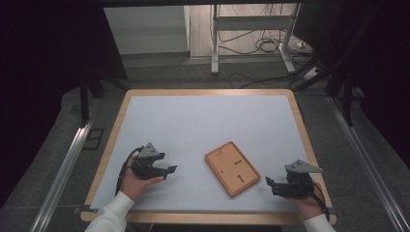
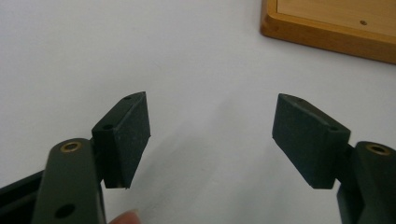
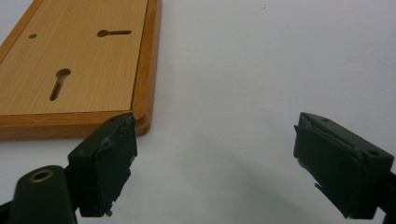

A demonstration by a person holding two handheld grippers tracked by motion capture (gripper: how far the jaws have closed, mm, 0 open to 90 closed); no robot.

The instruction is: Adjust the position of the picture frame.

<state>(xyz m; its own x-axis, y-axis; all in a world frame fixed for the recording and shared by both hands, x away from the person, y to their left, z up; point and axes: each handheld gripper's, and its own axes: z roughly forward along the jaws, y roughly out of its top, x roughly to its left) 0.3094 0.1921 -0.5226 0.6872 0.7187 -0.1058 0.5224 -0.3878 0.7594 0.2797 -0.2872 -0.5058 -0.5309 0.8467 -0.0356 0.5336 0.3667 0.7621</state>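
Note:
A flat wooden board [image 1: 232,167] with a raised rim and two keyhole slots lies face down on the white mat, right of centre. My left gripper [image 1: 170,170] rests low at the front left, open, pointing right toward the board. Its own view shows the pads [image 2: 126,135] wide apart with nothing between them and the board's edge [image 2: 327,32] at the top right. My right gripper [image 1: 268,182] sits at the front right, open, just off the board's near corner. In its view the board [image 3: 79,70] lies at the upper left, its corner close to the left pad [image 3: 105,163].
The white mat [image 1: 203,125] covers a wood-edged table [image 1: 116,125]. Metal rails [image 1: 67,164] run along both sides of the table. Beyond the far edge stand a desk frame [image 1: 251,29] and loose cables on the floor.

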